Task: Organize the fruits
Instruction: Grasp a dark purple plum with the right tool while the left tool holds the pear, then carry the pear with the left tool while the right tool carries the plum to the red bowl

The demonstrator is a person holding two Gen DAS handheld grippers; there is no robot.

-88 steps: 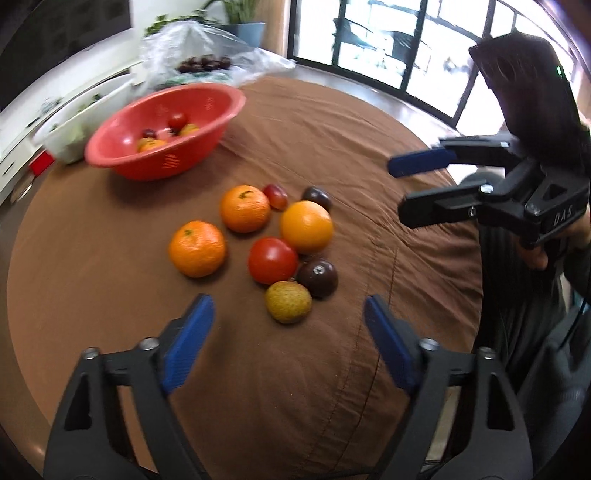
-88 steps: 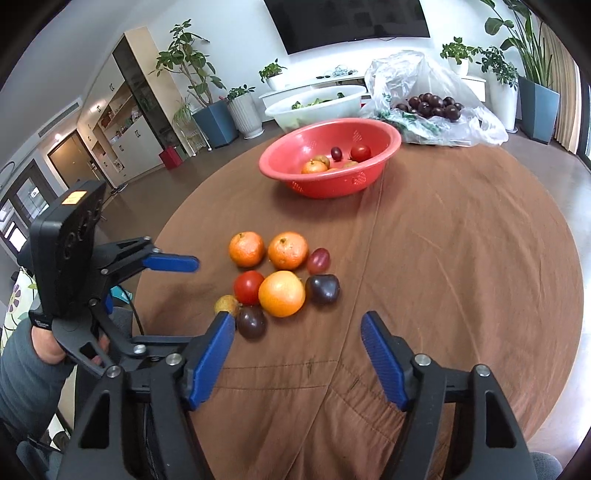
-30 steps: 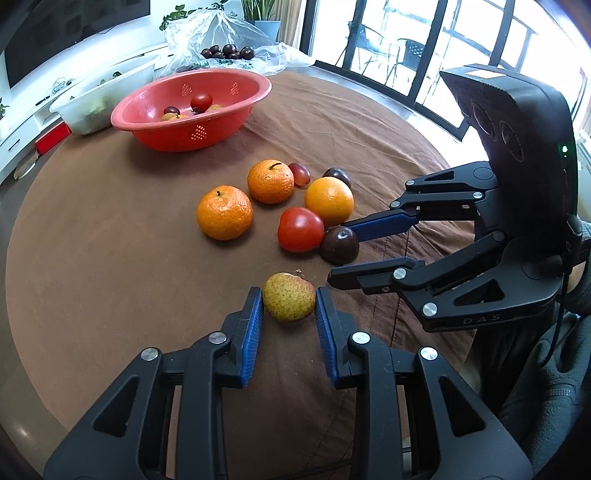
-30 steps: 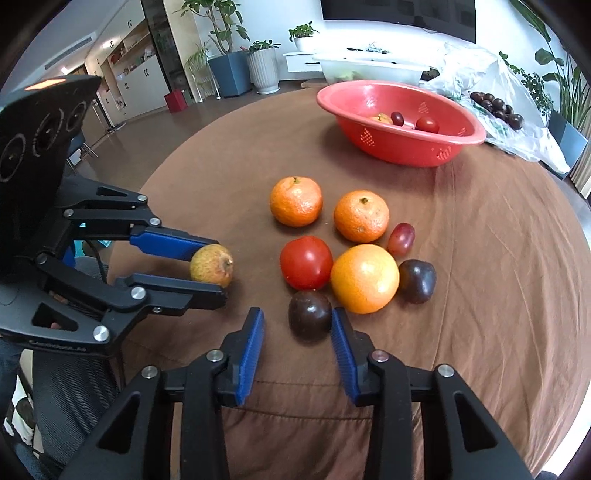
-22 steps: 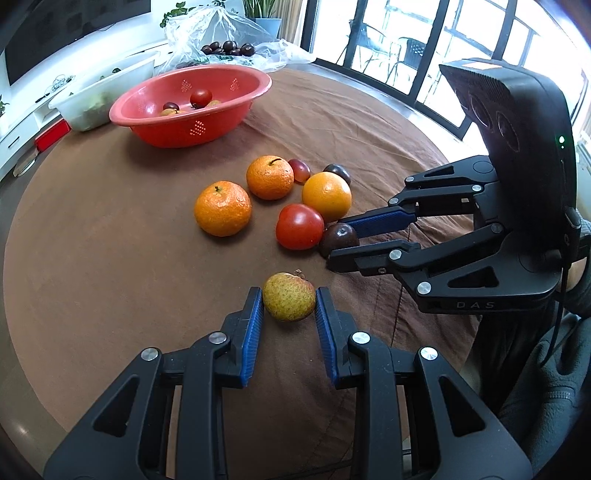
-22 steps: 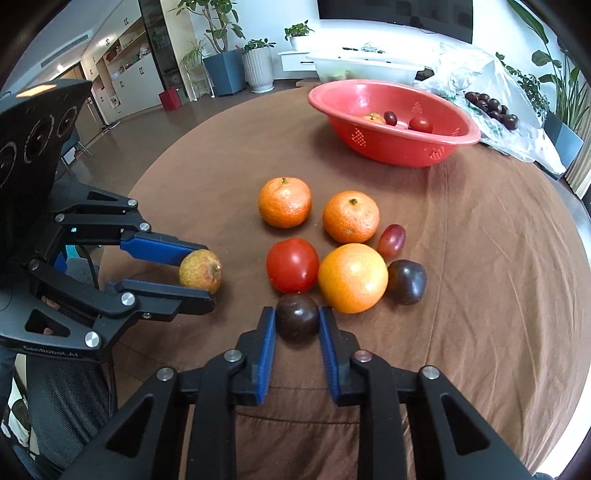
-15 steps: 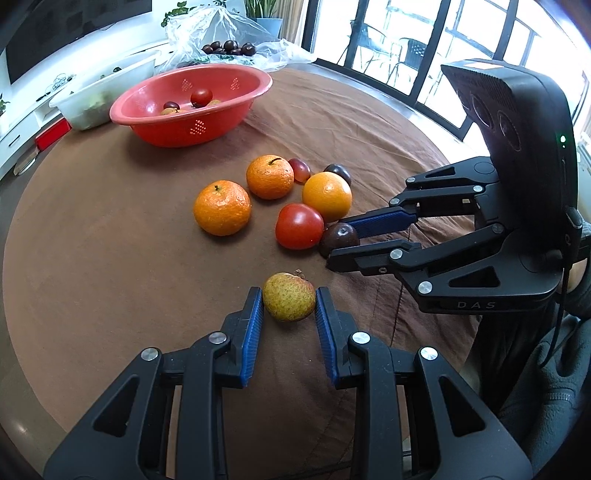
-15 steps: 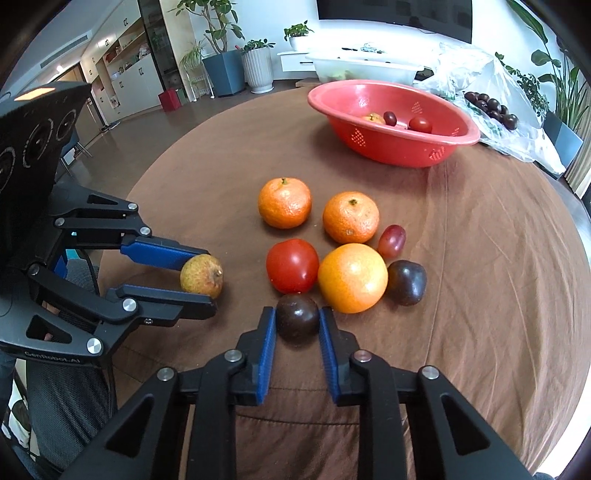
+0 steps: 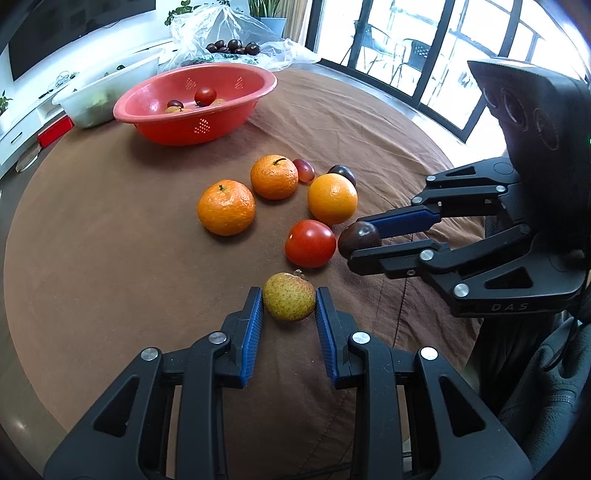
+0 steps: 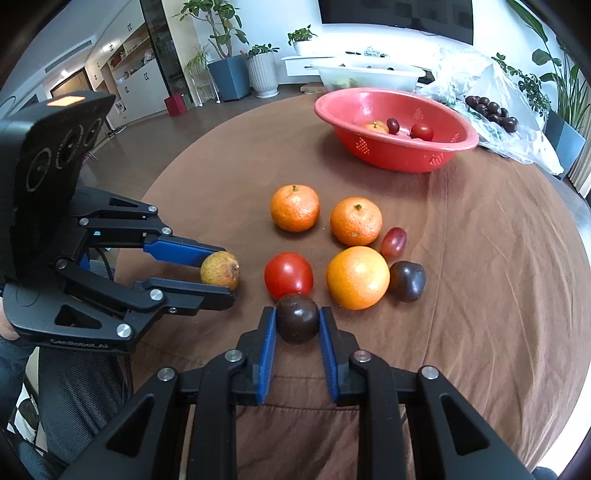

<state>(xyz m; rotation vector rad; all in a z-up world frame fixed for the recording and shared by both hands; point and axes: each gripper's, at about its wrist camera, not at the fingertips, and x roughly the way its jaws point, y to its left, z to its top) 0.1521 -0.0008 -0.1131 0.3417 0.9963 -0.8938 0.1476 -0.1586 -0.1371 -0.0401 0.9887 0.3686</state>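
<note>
Two views show the same round table under a brown cloth [image 9: 110, 240].

From the left wrist camera, the left gripper [image 9: 289, 306] reaches forward and low over the near part of the cloth, its blue pads pressed on either side of a yellow-green speckled fruit [image 9: 289, 296]. The fruit's short stem tip points up and away from the camera; whether it rests on the cloth or is just lifted cannot be told. The right gripper [image 9: 364, 240] comes in from the right edge, level with the table, its fingers pointing left and clamped on a dark plum [image 9: 359, 236], whose far side the fingers hide. A red tomato [image 9: 309, 243] sits just beside that plum. Behind it lie an orange [image 9: 332, 198], two tangerines [image 9: 226, 206] with stems up, a red grape [image 9: 304, 170] and a second dark plum [image 9: 341, 172] half hidden behind the orange. A red bowl [image 9: 177, 125] stands well apart at the back, holding a few small fruits that are hard to make out. A plastic bag [image 9: 229, 33] of dark fruit lies behind it.

From the right wrist camera, the right gripper [image 10: 297, 323] holds the dark plum [image 10: 297, 321] between its pads, the tomato [image 10: 288, 275] touching or nearly touching behind. The left gripper [image 10: 221, 275] enters from the left, fingers pointing right, closed on the speckled fruit [image 10: 219, 273], its stem end facing right. The red bowl [image 10: 399, 151] is at the far right, with the bag [image 10: 491, 85] cut off at the frame edge.
</note>
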